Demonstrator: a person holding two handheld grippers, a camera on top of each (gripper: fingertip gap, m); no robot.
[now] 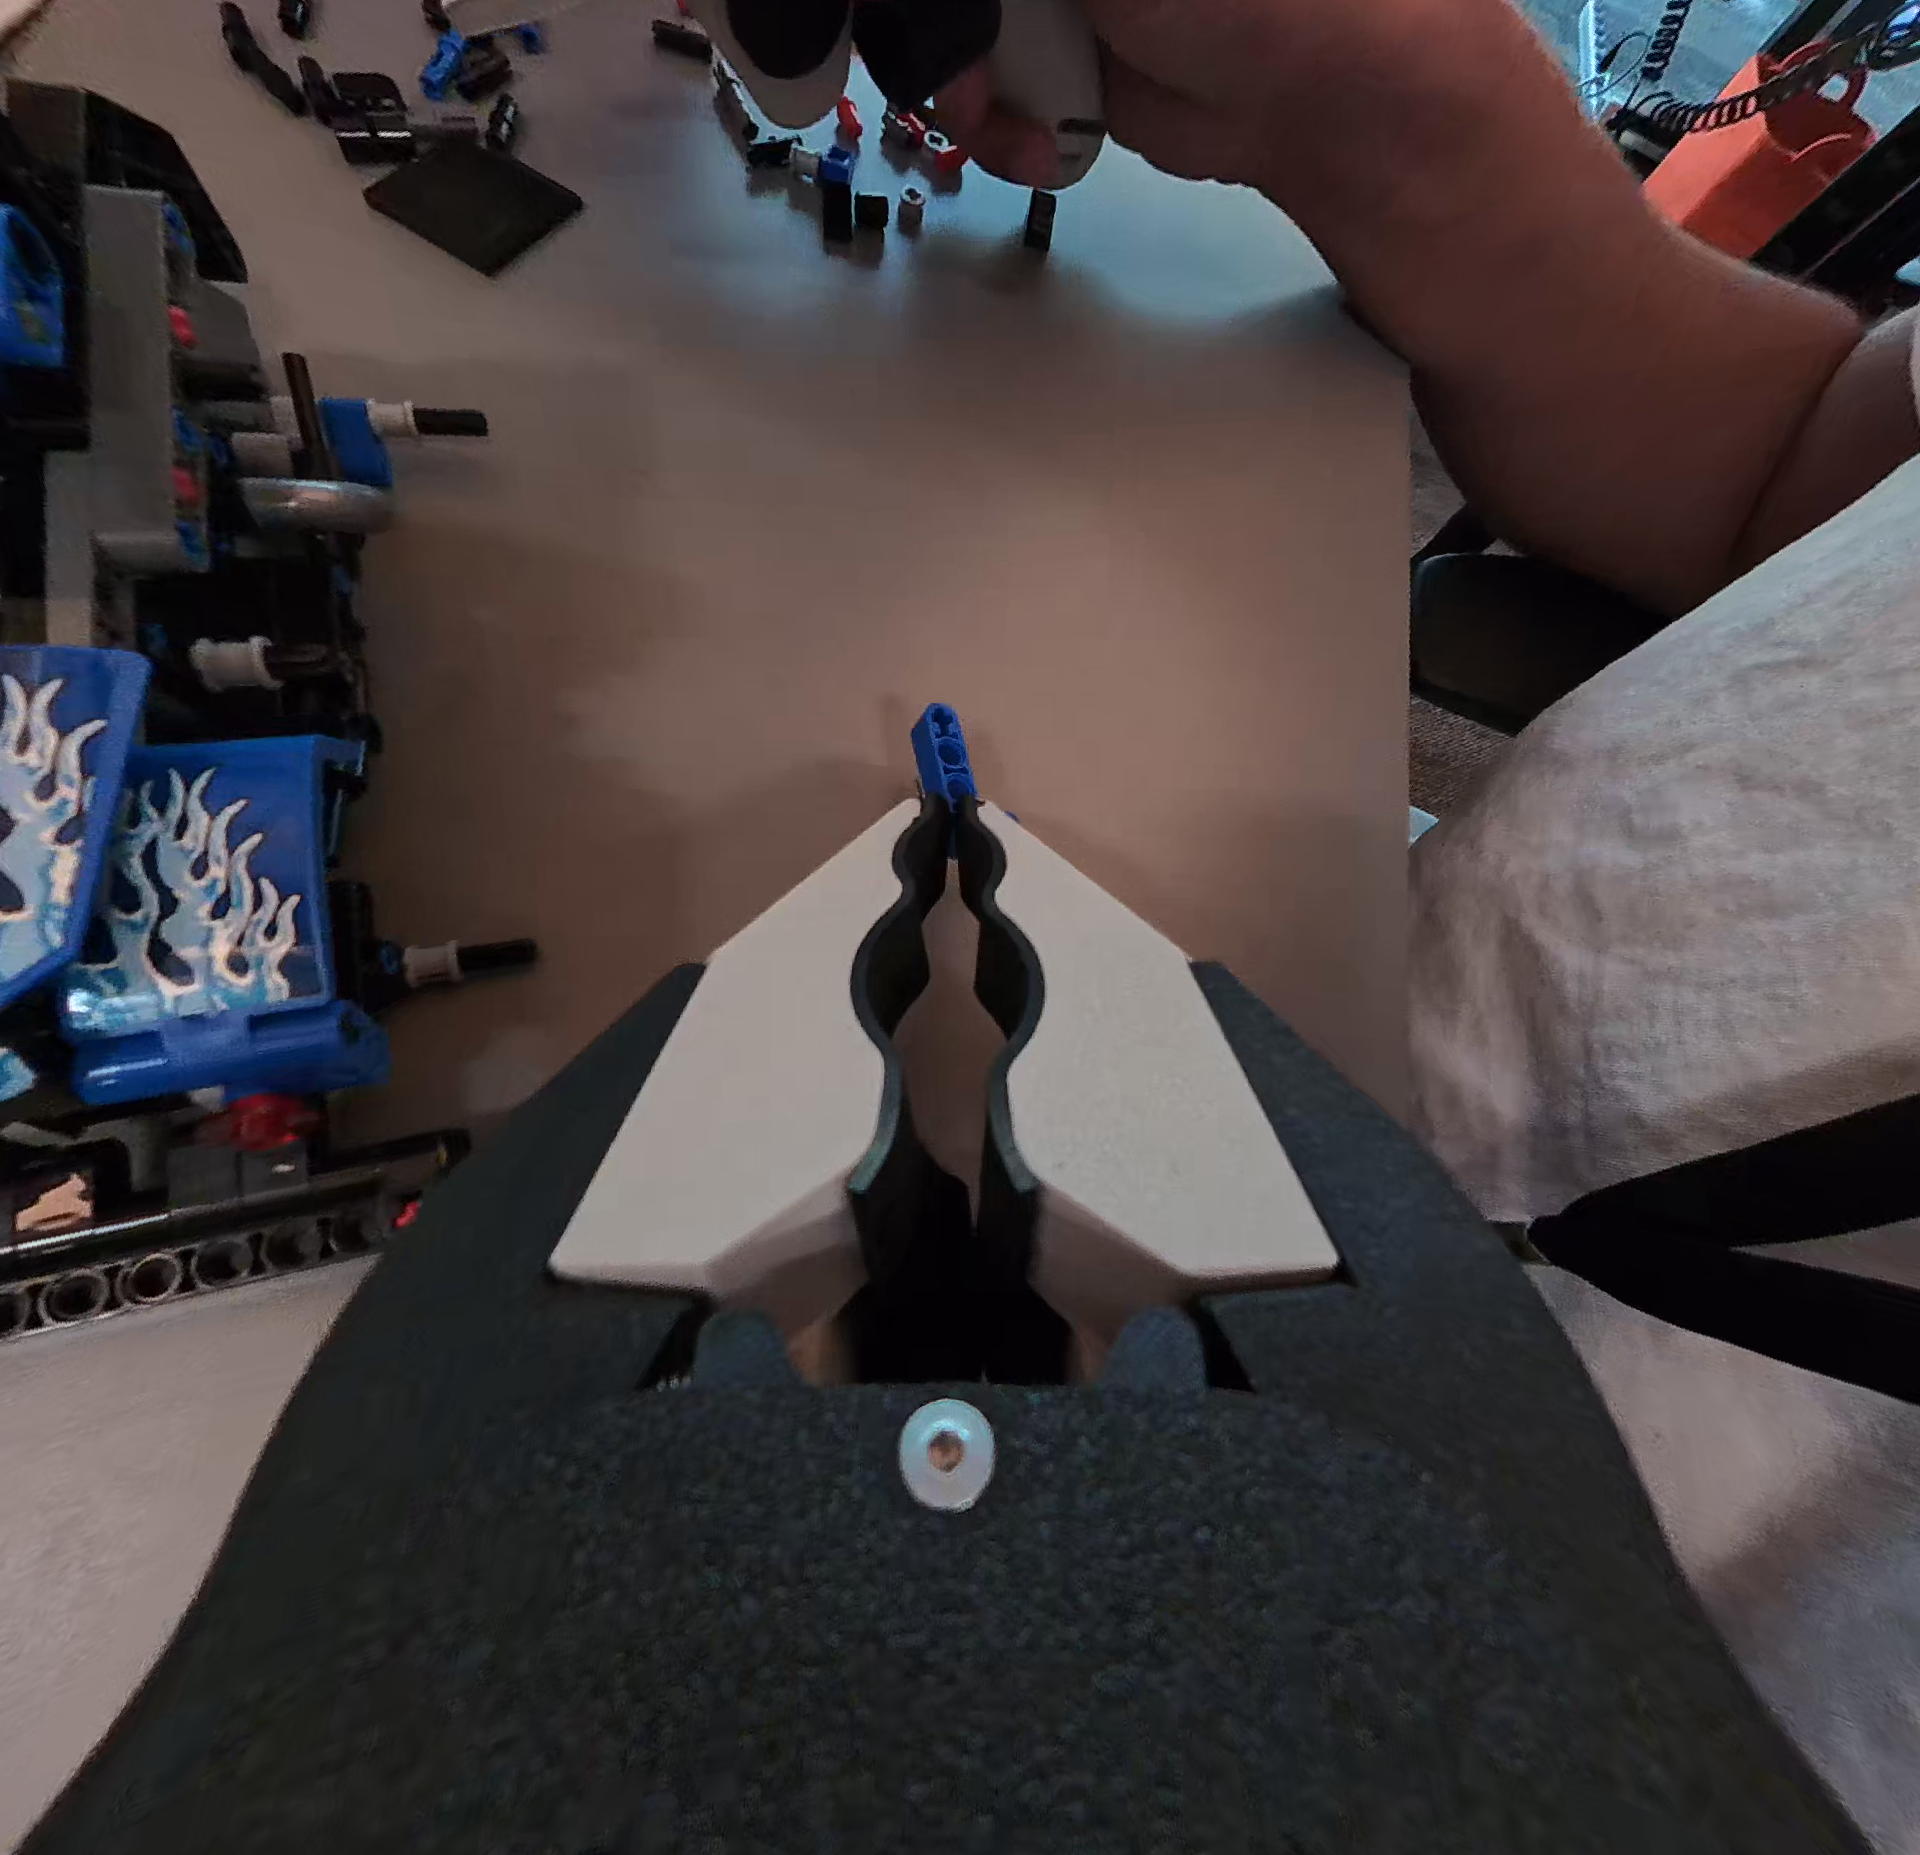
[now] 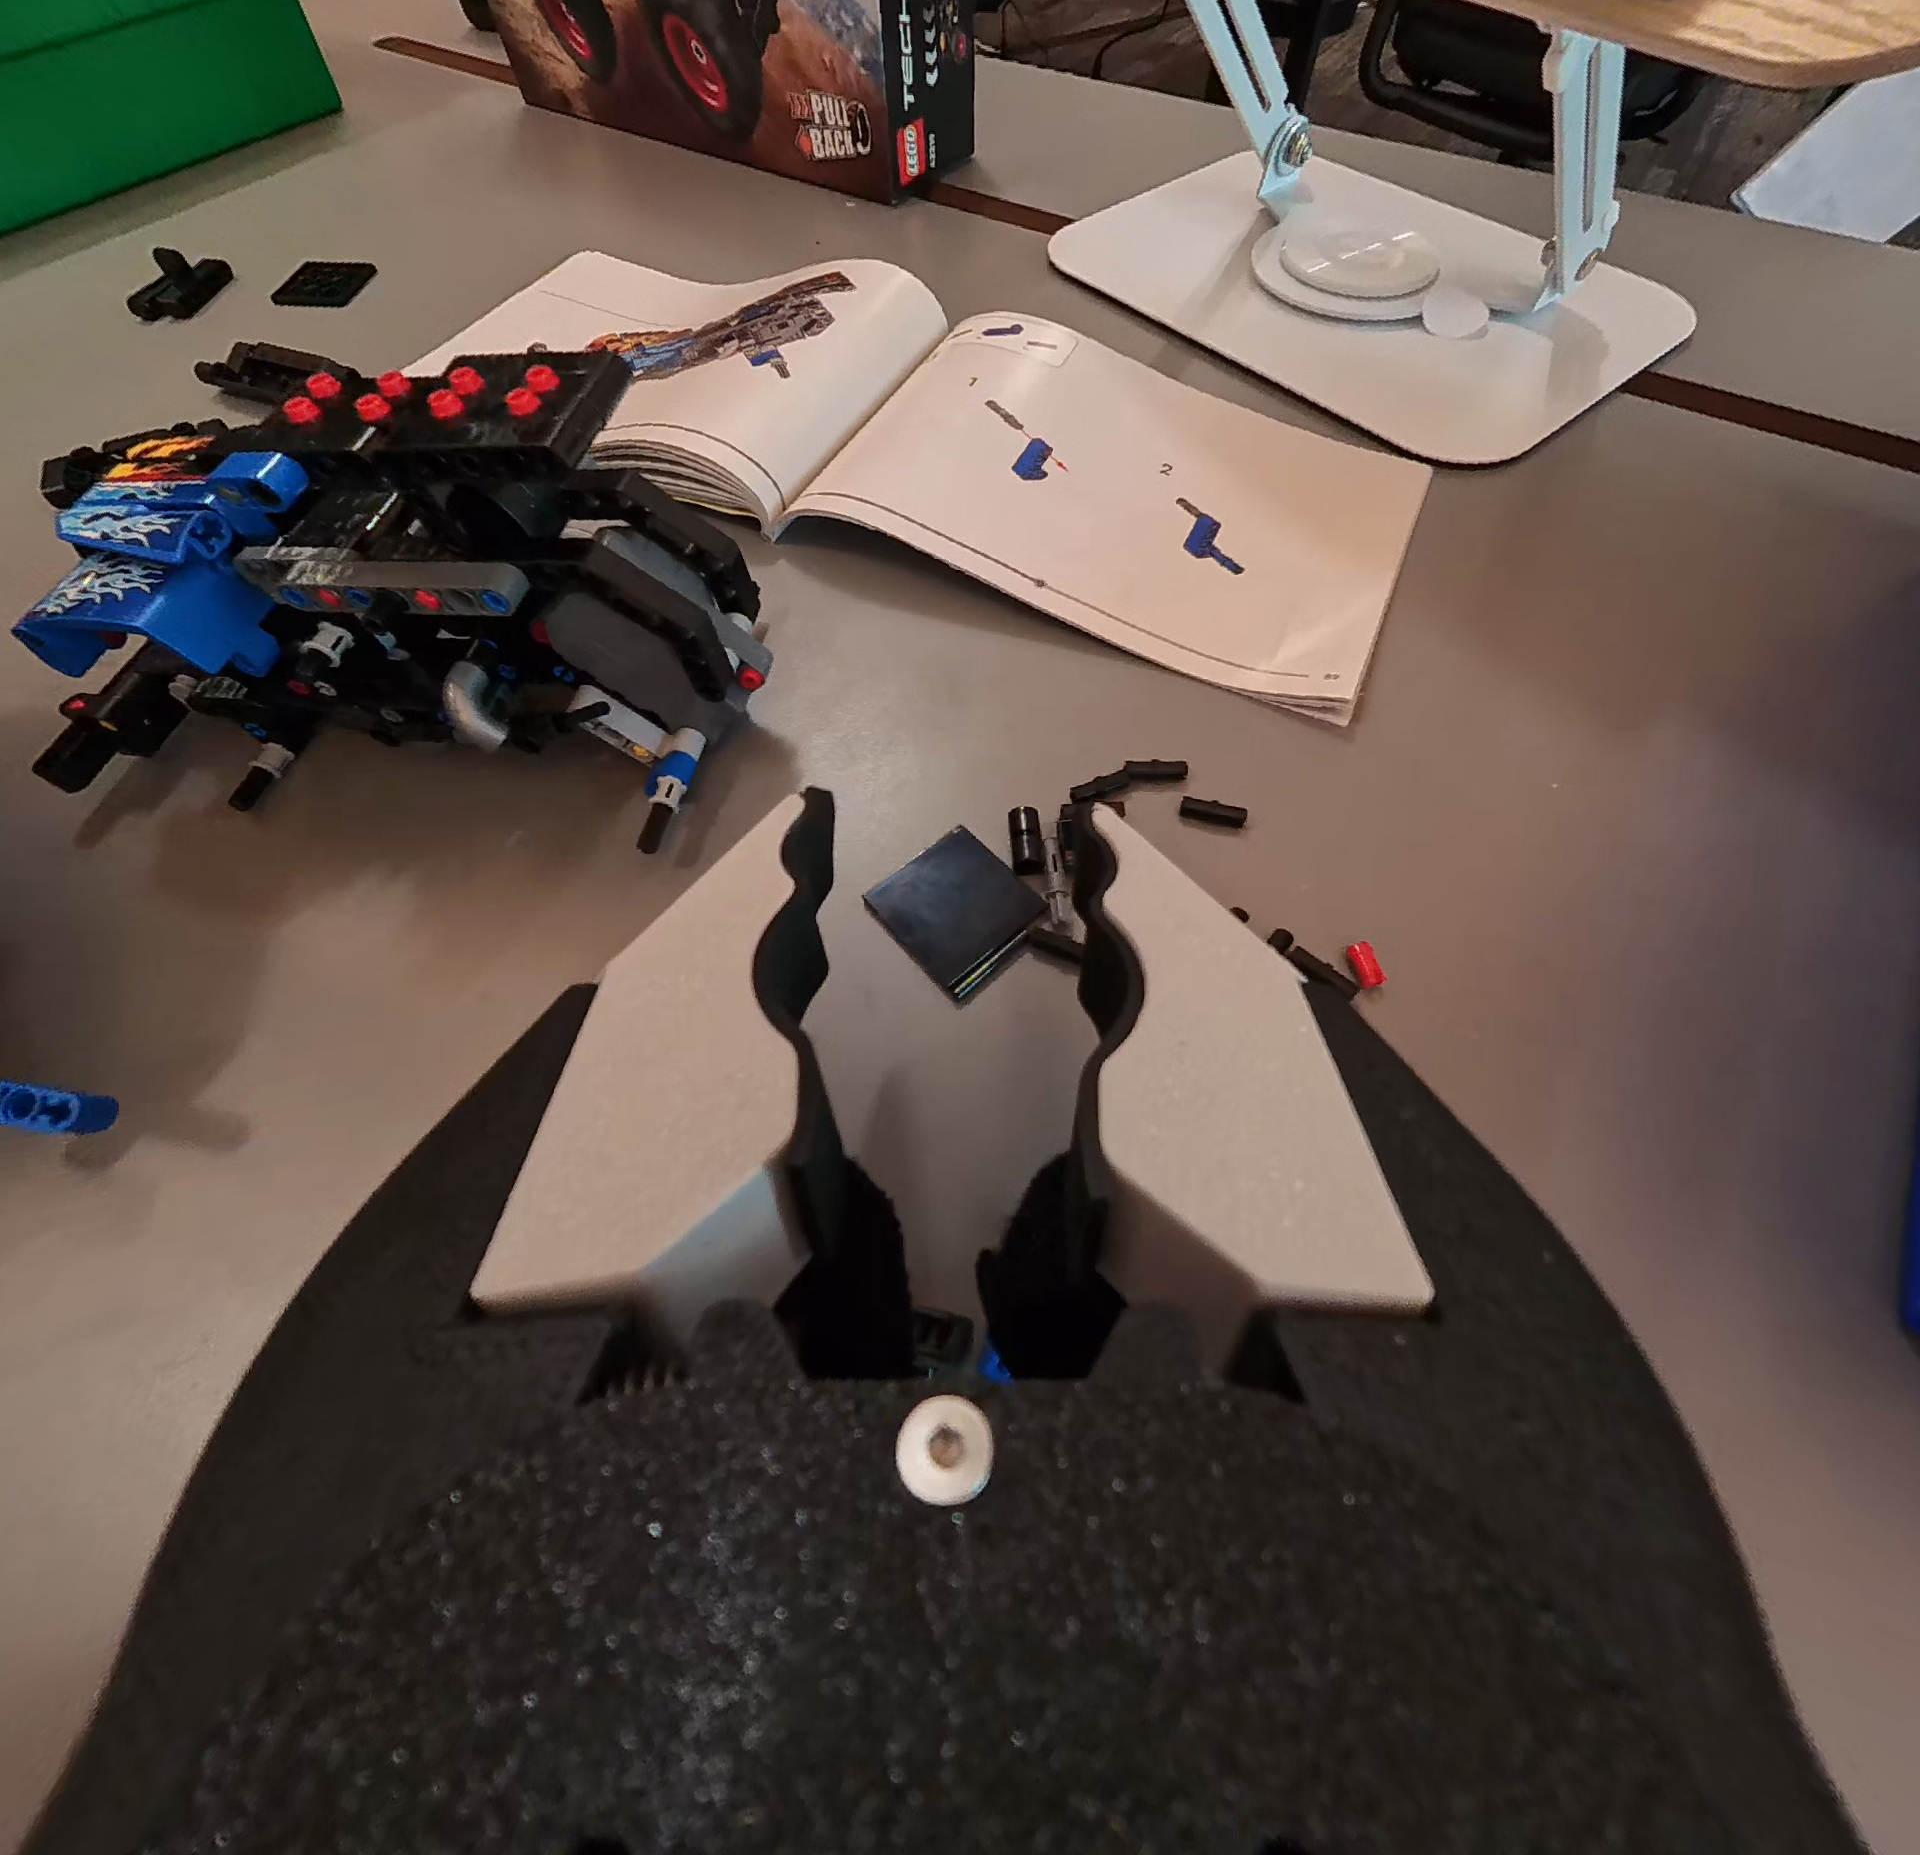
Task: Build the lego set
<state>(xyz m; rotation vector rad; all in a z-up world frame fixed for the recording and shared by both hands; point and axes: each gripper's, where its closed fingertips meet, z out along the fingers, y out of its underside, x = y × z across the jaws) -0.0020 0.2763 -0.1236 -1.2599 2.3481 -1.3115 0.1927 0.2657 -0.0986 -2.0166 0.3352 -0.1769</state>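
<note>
My left gripper [image 1: 951, 818] is shut on a small blue lego piece [image 1: 943, 756], which sticks out past its fingertips above the table. The partly built blue and black lego model [image 1: 187, 558] lies at the left and also shows in the right wrist view [image 2: 364, 579]. My right gripper [image 2: 956, 829] is open and empty, low over a black flat tile [image 2: 951, 912] and several small black pins [image 2: 1210, 813]. A thin grey pin [image 2: 1060, 860] lies by its right finger. A hand holds the right gripper [image 1: 894, 60] over the loose pieces [image 1: 862, 174].
An open instruction booklet [image 2: 987, 475] lies behind the pieces, with the set's box [image 2: 748, 49] and a white stand [image 2: 1371, 288] farther back. A green object [image 2: 135, 70] is at the far left. A red pin [image 2: 1364, 964] lies right of the fingers. A blue piece [image 2: 52, 1109] shows at the left edge. The left gripper's tips are roughly 20 centimeters from the right gripper's. The black flat tile [image 2: 951, 912] lies some 4 centimeters from my right tips, 20 centimeters from my left tips. The left camera catches it too, in the left wrist view [image 1: 482, 191].
</note>
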